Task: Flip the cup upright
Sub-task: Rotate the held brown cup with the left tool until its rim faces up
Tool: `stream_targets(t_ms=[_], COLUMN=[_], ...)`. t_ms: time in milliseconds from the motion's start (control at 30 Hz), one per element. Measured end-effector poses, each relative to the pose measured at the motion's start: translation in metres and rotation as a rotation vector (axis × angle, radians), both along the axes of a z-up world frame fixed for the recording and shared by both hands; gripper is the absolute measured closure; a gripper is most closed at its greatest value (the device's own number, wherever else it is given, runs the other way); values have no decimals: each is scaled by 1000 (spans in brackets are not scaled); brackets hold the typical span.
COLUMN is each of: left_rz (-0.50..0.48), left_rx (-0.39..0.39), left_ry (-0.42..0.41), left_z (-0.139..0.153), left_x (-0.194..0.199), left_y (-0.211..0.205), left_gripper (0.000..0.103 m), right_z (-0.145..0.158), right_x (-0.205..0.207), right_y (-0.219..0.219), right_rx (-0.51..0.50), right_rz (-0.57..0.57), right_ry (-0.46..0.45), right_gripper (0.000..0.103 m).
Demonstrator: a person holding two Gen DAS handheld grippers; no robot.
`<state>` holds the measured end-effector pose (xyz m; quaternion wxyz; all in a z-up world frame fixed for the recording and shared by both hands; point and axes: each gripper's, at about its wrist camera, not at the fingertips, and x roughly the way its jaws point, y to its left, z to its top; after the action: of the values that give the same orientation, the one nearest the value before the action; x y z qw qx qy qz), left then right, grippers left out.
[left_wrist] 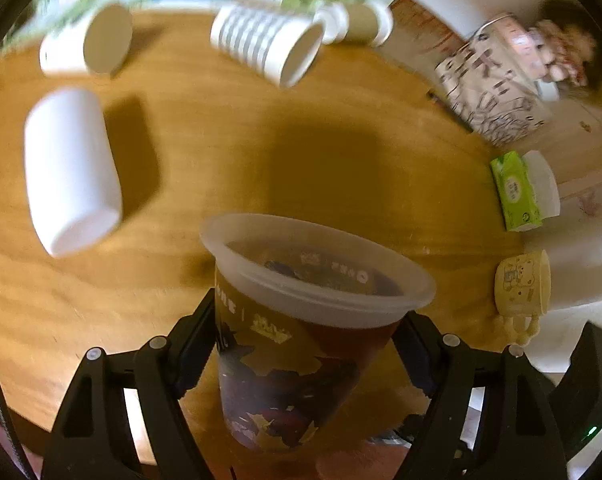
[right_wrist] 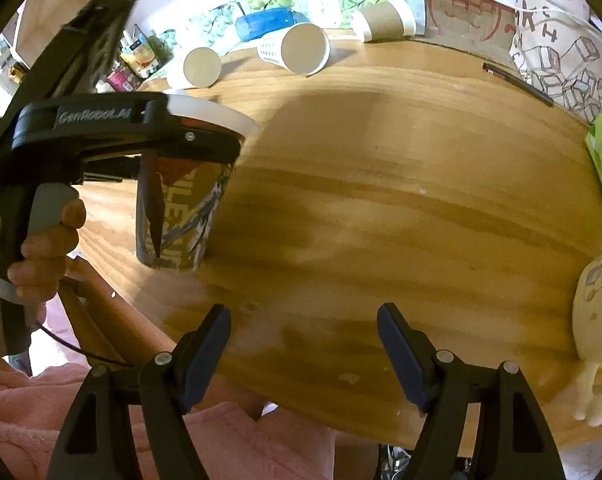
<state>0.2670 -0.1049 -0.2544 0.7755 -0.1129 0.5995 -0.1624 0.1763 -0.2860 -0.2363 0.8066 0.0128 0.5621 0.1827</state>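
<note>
Cup: a dark printed plastic cup with a frosted translucent rim (left_wrist: 301,344) stands upright, mouth up, at the lower centre of the left wrist view and at the left of the right wrist view (right_wrist: 181,208), its base on or just above the wooden surface (right_wrist: 381,200) near the edge.
Left tool: the left tool (left_wrist: 305,344) is clenched on the cup's wall just under the rim, one finger on each side; in the right wrist view it reaches in from the left, held in a hand (right_wrist: 41,248).
Right tool: the right tool (right_wrist: 303,344) is released, fingers spread wide with nothing between them, at the bottom of its frame over the surface edge.
Near the cup: a plain white cup (left_wrist: 71,168) lies on its side at the left of the left wrist view.
Far edge: a white paper cup (left_wrist: 89,42), a ribbed white cup (left_wrist: 265,42) and a brown paper cup with white ends (left_wrist: 359,22) all lie on their sides along the top.
Right side: a green tissue pack (left_wrist: 515,192) and a pale yellow cartoon mug (left_wrist: 521,284) sit at the right edge.
</note>
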Motion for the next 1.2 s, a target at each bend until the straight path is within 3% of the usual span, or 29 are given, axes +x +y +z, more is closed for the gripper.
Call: stream_targets(t_ms=[100, 467, 767, 1200], left_rz=[-6, 80, 69, -17], left_rx=[19, 34, 33, 85], left_ry=[-111, -338, -411, -411], left_z=[9, 19, 17, 17], left_x=[-3, 5, -10, -43], left_y=[3, 16, 17, 12], left_gripper=[21, 22, 22, 23], right_z=[2, 7, 8, 7], right_x=[2, 9, 6, -1], right_y=[-1, 1, 4, 3], right_rx=[-9, -36, -46, -41], right_rz=[5, 43, 51, 32], right_ry=[-15, -48, -57, -60], right_gripper=[27, 27, 27, 27])
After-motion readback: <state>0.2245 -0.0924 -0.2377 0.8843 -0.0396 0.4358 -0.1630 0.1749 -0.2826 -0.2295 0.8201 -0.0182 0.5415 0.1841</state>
